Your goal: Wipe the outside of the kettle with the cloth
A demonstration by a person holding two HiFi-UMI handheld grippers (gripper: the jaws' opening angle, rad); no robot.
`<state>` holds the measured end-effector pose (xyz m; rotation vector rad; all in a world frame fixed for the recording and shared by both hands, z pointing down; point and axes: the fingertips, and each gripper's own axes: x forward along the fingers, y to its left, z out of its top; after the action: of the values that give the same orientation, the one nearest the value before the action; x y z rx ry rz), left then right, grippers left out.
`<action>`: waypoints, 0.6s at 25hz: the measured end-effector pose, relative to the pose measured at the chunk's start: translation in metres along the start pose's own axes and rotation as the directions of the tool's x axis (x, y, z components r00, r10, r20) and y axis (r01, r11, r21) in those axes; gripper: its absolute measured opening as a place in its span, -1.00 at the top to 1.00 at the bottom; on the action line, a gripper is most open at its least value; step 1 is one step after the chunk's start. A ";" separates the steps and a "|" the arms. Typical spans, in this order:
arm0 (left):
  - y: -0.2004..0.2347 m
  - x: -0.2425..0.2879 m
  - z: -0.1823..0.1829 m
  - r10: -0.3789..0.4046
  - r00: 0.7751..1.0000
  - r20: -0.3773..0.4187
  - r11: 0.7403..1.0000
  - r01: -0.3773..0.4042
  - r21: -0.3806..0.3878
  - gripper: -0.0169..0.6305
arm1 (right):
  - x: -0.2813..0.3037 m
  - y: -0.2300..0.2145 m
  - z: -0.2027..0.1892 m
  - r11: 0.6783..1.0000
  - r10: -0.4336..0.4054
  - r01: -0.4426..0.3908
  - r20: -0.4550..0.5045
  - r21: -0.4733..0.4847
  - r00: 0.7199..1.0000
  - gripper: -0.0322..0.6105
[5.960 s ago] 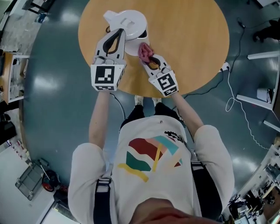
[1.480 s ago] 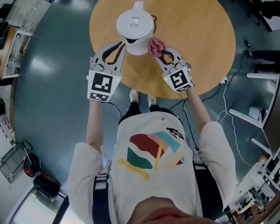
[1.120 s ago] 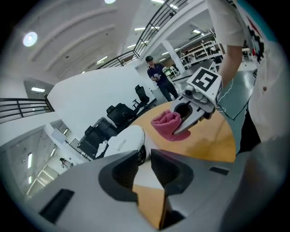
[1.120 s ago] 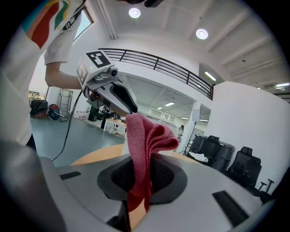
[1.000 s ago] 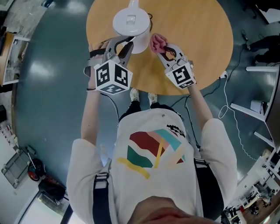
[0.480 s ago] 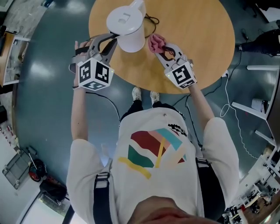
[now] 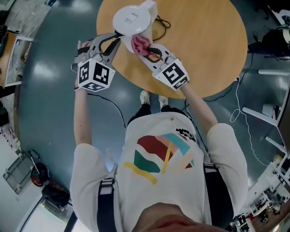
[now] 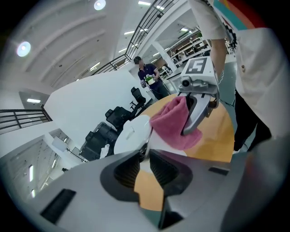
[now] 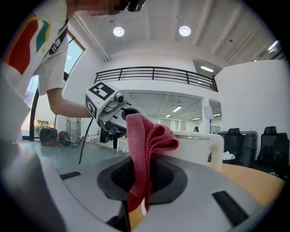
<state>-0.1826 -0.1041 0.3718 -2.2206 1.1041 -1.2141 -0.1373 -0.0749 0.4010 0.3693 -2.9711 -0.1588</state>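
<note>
**Cloth pressed to the kettle's near side**

Both arms reach forward over the near edge of the table (image 7: 204, 50). The left gripper (image 8: 144, 156) tilts down from the table's left rim. Its jaws have just been closing and now stand only narrowly apart, pinching the lip of the kettle (image 7: 131, 18) at their tips. The right gripper (image 9: 139, 170) comes in almost level and angled leftward. Its jaws are clamped on the pink cloth (image 7: 139, 43), which bunches above them against the kettle's near wall.

The white kettle stands upright at the table's left side. Its lid (image 7: 129, 16) is down, hiding the inside, its handle (image 7: 152, 7) is turned away to the right, and a black cord (image 7: 162, 22) lies beside it.

Half a second ago the cloth was clear of the kettle, off to its right. Now it touches the wall.
</note>
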 end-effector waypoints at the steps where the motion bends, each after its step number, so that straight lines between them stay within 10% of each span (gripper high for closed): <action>1: -0.001 0.000 0.001 -0.007 1.000 0.007 1.000 0.007 -0.005 0.62 | 0.009 0.002 0.001 1.000 0.014 -0.014 0.001 -0.008 1.000 0.76; 15: 0.000 0.002 0.001 -0.002 1.000 -0.005 0.998 0.002 0.068 0.62 | 0.018 -0.025 0.007 0.995 -0.066 0.065 -0.013 -0.077 0.998 0.76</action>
<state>-0.1818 -0.1055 0.3721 -2.1692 1.0466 -1.2401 -0.1492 -0.1029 0.3936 0.4566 -2.9288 -0.2751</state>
